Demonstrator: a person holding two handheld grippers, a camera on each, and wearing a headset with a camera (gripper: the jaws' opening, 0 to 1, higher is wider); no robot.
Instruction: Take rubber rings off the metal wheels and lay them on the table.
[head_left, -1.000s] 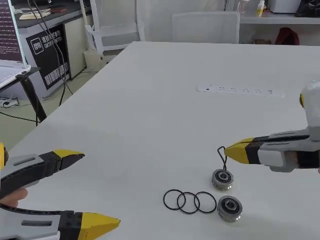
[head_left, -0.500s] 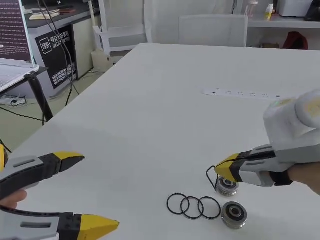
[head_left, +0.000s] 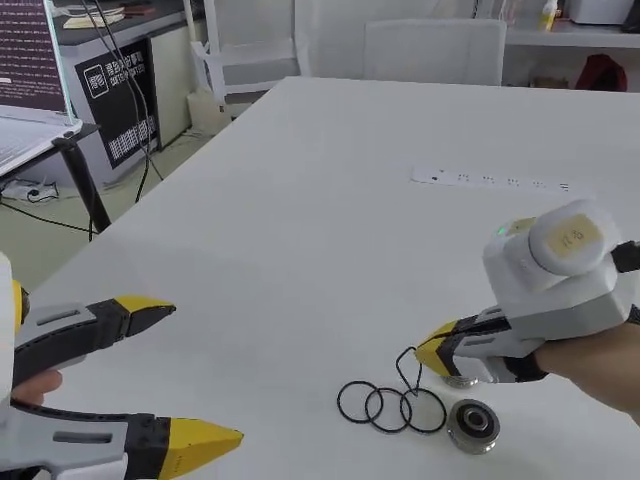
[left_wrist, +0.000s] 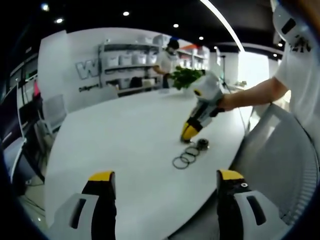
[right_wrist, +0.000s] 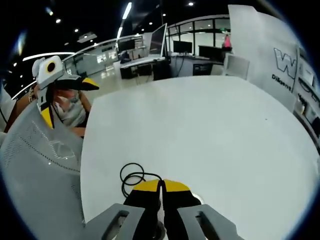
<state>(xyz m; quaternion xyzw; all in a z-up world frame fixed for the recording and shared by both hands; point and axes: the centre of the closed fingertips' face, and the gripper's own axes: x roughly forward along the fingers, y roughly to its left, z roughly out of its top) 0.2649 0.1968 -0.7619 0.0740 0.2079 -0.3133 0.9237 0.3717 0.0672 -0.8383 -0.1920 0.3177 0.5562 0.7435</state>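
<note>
A rubber ring (head_left: 406, 370) dangled just above the right end of the laid rings (head_left: 372, 404).
The right tool (head_left: 432, 352) pinched it, the worktop (head_left: 300, 250) straight below; the left tool (head_left: 200, 373), spread wide, sat well apart.

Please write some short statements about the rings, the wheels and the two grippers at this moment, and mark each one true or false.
1. Three rubber rings lie in a row on the table. True.
2. The left gripper is shut on a ring. False: its jaws stand open and empty.
3. The right gripper is shut on a fourth ring. True.
4. A metal wheel lies on the power strip. False: it lies beside the rings, far from the strip.
</note>
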